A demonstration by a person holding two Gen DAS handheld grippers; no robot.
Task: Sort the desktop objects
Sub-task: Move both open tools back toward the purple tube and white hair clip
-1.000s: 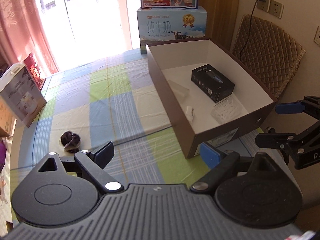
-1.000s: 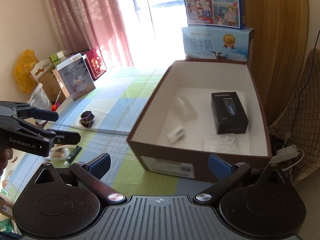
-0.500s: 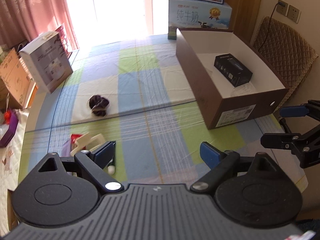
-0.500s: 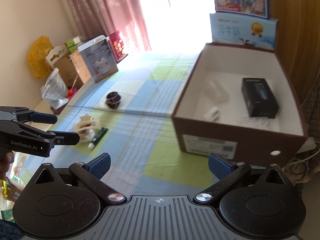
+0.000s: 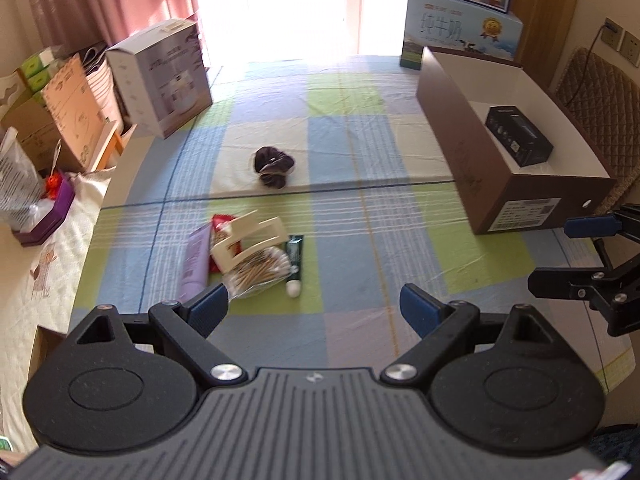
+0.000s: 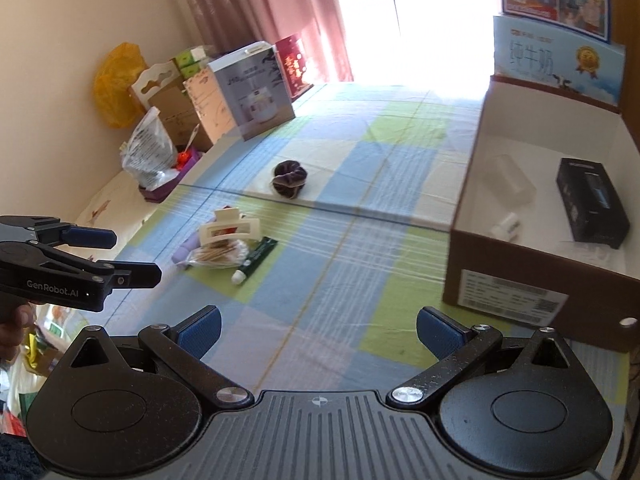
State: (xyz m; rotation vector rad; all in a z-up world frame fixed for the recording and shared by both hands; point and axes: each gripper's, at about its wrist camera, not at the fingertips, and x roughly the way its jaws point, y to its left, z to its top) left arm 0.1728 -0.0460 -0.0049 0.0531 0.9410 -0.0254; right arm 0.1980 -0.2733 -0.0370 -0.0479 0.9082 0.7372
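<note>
Checked cloth: it covers the bench (image 5: 352, 148) in blue, green and cream squares; all loose things lie on it.
Left gripper (image 5: 314, 306): the jaws stand wide apart with nothing between them; it hangs above the near edge of the bench, just in front of the pile of small things.
Right gripper (image 6: 318, 326): the jaws are wide apart also, and empty; it points over the cloth, with the brown box to its right.
Pile: a cream hair claw (image 5: 250, 242) lies on top of a red packet (image 5: 220, 226); a clear bag of cotton swabs (image 5: 260, 274) lies against it, a purple tube (image 5: 194, 264) is at its left side and a dark green tube with white cap (image 5: 295, 264) at its right side.
Scrunchie (image 5: 274, 167): dark purple, alone on a cream square, further back than the pile and apart from it.
Brown box (image 5: 456, 148): open, white inside, at the right side of the bench; inside it lie a black carton (image 6: 592, 202), a small white item (image 6: 507, 227) and a clear plastic piece (image 6: 510, 184).
Behind the box: a blue milk carton (image 5: 460, 32) stands at the far edge.
Left edge: a white appliance box (image 5: 162, 80) stands at the far left of the bench.
</note>
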